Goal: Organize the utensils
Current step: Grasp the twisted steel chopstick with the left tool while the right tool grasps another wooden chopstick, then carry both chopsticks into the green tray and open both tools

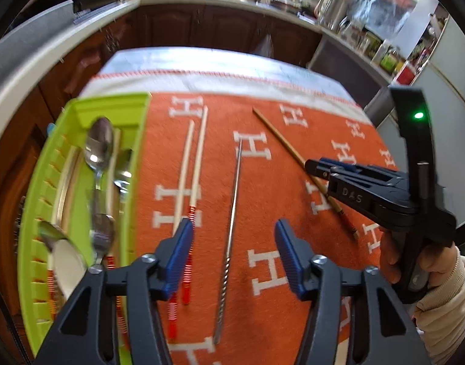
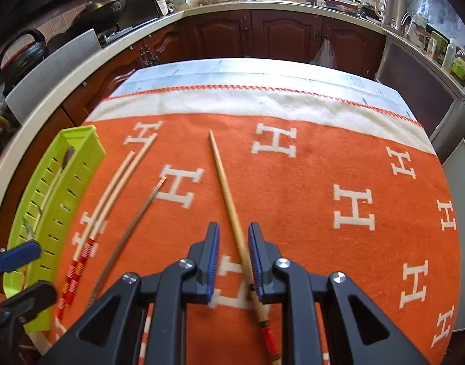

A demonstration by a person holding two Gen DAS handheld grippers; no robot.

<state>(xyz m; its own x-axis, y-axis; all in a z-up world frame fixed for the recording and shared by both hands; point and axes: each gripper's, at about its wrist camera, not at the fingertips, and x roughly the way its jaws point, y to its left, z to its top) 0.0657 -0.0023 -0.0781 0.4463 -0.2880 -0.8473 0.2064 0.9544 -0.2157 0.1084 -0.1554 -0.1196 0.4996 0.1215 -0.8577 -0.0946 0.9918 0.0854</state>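
One wooden chopstick, red-banded end, right gripper astride

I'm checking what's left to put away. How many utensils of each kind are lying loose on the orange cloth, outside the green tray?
Pale chopsticks with red-striped ends: 2, side by side
Metal chopstick: 1
Bamboo chopstick with a red and black end: 1, between the open fingers of the right gripper
Total: 4

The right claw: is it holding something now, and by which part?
Nothing is firmly held yet. The right claw is open around the wooden chopstick, near its thick end just before the red decoration. The chopstick lies on the orange blanket.
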